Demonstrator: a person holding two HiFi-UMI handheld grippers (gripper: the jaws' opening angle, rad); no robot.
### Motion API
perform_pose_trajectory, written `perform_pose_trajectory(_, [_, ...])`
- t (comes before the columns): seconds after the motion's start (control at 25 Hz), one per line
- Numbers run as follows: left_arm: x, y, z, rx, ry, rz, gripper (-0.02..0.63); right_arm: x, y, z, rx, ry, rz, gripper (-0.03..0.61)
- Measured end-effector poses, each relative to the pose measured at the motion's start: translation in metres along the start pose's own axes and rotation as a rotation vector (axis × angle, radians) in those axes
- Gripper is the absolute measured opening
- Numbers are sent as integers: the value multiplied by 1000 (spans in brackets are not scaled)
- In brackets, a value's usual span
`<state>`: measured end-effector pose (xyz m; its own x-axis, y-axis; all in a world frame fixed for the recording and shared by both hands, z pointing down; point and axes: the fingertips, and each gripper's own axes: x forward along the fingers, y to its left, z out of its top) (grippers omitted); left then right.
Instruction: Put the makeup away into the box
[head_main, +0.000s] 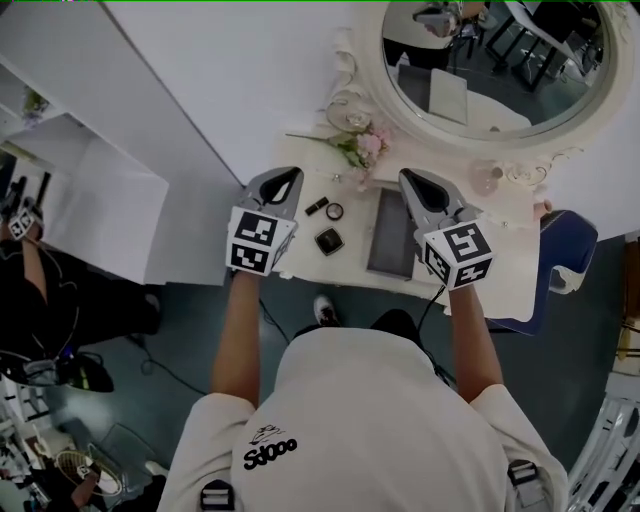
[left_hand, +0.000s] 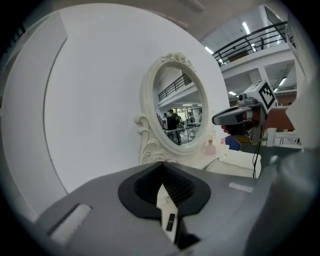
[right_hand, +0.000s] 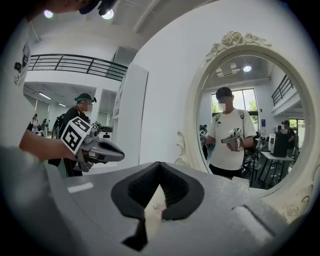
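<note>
On the white vanity table (head_main: 500, 290) lie a small lipstick (head_main: 317, 206), a round compact (head_main: 335, 211) and a black square compact (head_main: 329, 240). To their right sits the flat grey box (head_main: 392, 235). My left gripper (head_main: 287, 176) hovers over the table's left edge, just left of the makeup, shut and holding nothing. My right gripper (head_main: 411, 178) is above the box's right side, also shut and holding nothing. In the left gripper view the jaws (left_hand: 161, 165) meet at the tip, and the lipstick (left_hand: 170, 221) shows below them. The right gripper's jaws (right_hand: 160, 165) meet too.
An oval white-framed mirror (head_main: 500, 60) stands at the back of the table. Pink flowers (head_main: 362, 147), a glass dish (head_main: 348, 112) and a perfume bottle (head_main: 487, 178) sit near its base. A blue chair (head_main: 565, 255) is at the right. A white cabinet (head_main: 90, 190) stands at the left.
</note>
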<state>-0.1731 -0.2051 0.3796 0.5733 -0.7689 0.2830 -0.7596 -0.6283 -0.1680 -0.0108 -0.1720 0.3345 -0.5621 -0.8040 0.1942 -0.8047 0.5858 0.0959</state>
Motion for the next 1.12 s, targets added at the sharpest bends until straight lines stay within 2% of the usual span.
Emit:
perform_pose_trajectory(0.28, [31, -10, -50, -124, 122, -57, 18, 19, -11, -42, 36, 105, 43, 2])
perform_pose_trajectory(0.4, [45, -11, -81, -142, 198, -59, 18, 27, -13, -60, 47, 144, 63, 2])
perform_pose_trajectory(0.52, [57, -18, -116, -163, 285, -78, 51, 30, -12, -83, 81, 190, 72, 2])
perform_pose_trajectory(0.76, [79, -26, -177, -176, 424, -144, 62, 29, -11, -120, 121, 271, 55, 2])
perform_pose_trajectory(1.12, [112, -38, -253, -116, 592, -273, 158, 26, -15, -146, 158, 326, -2, 2])
